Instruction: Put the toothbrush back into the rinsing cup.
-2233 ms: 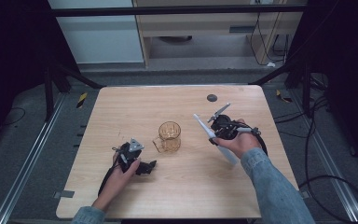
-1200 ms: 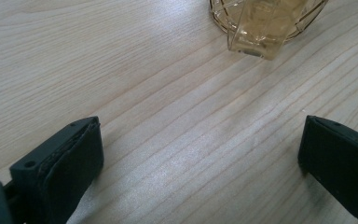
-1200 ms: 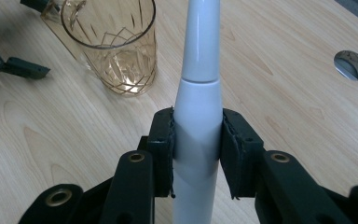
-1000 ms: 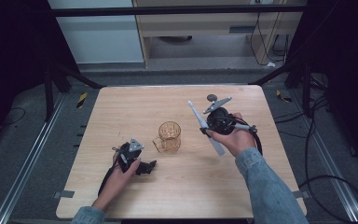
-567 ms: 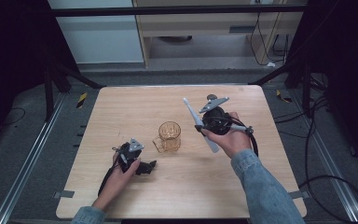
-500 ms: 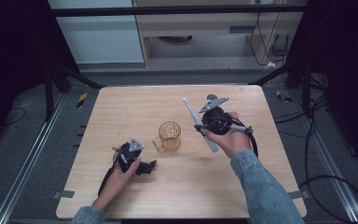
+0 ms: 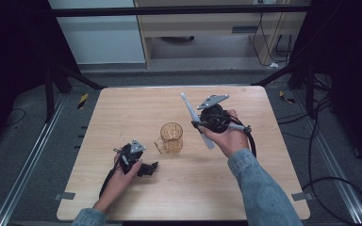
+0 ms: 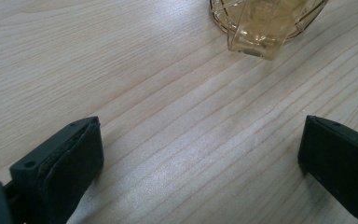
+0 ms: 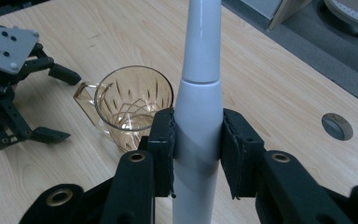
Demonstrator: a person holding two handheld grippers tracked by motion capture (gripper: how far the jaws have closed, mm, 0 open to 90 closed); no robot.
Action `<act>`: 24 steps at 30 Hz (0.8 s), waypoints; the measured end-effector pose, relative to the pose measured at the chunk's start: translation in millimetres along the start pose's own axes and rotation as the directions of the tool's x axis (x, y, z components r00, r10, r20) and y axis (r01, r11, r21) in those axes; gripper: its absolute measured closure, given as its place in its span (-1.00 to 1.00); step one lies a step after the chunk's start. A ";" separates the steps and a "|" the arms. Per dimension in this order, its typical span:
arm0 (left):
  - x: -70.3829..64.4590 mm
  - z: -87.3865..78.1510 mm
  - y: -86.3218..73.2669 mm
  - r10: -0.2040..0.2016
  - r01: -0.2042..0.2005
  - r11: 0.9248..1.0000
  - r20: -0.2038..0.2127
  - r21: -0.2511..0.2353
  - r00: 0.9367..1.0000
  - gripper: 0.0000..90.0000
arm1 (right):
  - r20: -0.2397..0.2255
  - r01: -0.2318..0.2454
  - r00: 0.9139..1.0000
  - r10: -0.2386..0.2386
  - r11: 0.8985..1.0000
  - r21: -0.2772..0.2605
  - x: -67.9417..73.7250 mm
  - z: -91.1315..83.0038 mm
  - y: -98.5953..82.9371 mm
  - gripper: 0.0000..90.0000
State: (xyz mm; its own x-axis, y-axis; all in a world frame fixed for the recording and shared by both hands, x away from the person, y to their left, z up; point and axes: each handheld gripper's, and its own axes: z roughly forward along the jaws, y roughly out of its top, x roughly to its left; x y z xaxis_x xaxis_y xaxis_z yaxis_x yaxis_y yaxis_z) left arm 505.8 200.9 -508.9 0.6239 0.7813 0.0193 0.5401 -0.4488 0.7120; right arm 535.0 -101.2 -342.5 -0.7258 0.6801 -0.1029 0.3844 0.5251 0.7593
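A: Colours, quickly — the right gripper shows black jaws, and between them sits a plain white toothbrush handle.

B: Just beyond its tip, the glass mug is amber and see-through, with a cut diamond pattern.

A: Under both tools, the table is pale wood with fine straight grain.

B: The left gripper is black too, its top plate grey. The sleeve behind the right gripper is denim blue.
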 end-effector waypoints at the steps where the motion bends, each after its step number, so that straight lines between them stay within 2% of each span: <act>1: 0.0 0.0 0.0 0.000 0.000 1.000 0.000 0.000 1.000 -1.00 | 0.000 -0.001 1.000 0.001 1.000 -0.004 0.2 0.0 0.6 0.49; 24: 0.0 0.2 0.0 0.000 0.000 1.000 0.000 -0.002 1.000 -1.00 | 0.028 0.009 1.000 -0.005 0.993 -0.120 10.1 -14.3 37.6 0.49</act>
State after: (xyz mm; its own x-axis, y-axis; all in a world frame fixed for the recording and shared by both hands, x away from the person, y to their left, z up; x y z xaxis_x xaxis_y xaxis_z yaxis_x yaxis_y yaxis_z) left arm 505.9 200.9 -509.0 0.6238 0.7814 0.0196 0.5389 -0.4481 0.7133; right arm 534.0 -81.9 -305.8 -0.7117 0.6913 -0.1247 0.3067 0.4656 0.8302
